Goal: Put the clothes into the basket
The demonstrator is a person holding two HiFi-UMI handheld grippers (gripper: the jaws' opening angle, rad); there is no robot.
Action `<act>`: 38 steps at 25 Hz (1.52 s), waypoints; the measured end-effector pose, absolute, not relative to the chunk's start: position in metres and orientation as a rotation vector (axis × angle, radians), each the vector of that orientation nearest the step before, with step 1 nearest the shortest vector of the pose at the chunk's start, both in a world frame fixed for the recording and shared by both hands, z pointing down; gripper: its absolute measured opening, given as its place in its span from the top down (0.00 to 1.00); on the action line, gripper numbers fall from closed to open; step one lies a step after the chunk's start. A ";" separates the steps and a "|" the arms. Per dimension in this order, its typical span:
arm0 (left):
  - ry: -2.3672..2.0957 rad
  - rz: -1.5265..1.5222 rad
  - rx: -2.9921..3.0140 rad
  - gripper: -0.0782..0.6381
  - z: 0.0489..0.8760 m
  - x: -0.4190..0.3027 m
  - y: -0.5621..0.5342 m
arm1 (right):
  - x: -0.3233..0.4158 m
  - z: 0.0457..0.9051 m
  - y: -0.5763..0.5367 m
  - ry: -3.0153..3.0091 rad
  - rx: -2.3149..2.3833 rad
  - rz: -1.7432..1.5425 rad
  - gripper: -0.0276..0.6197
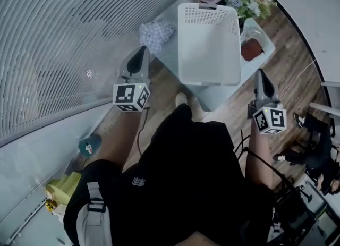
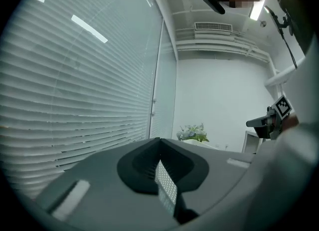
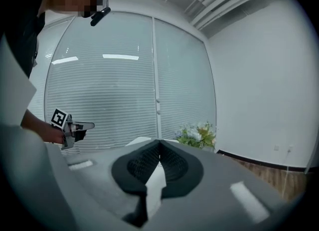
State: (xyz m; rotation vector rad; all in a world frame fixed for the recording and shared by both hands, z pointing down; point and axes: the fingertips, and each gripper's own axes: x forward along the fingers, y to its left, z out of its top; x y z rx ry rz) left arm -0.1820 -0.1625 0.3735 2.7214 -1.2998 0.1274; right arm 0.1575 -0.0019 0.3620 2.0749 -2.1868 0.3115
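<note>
Basket (image 1: 208, 48) stands empty on the table (image 1: 169, 59), mouth up so that garments can simply be dropped in. The only clothing I can make out, a checked cloth (image 1: 156, 33), lies crumpled on the table just left of the basket, not in it. The left gripper (image 1: 142, 52) and right gripper (image 1: 261, 77) hang short of the table, well apart, each with jaws together on nothing. I judge that no pick is under way; the left one is nearer the cloth.
</note>
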 end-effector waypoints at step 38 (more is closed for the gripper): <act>-1.430 0.563 2.342 0.25 0.603 -0.189 -0.318 | 0.192 0.471 -0.176 -2.220 1.823 0.455 0.95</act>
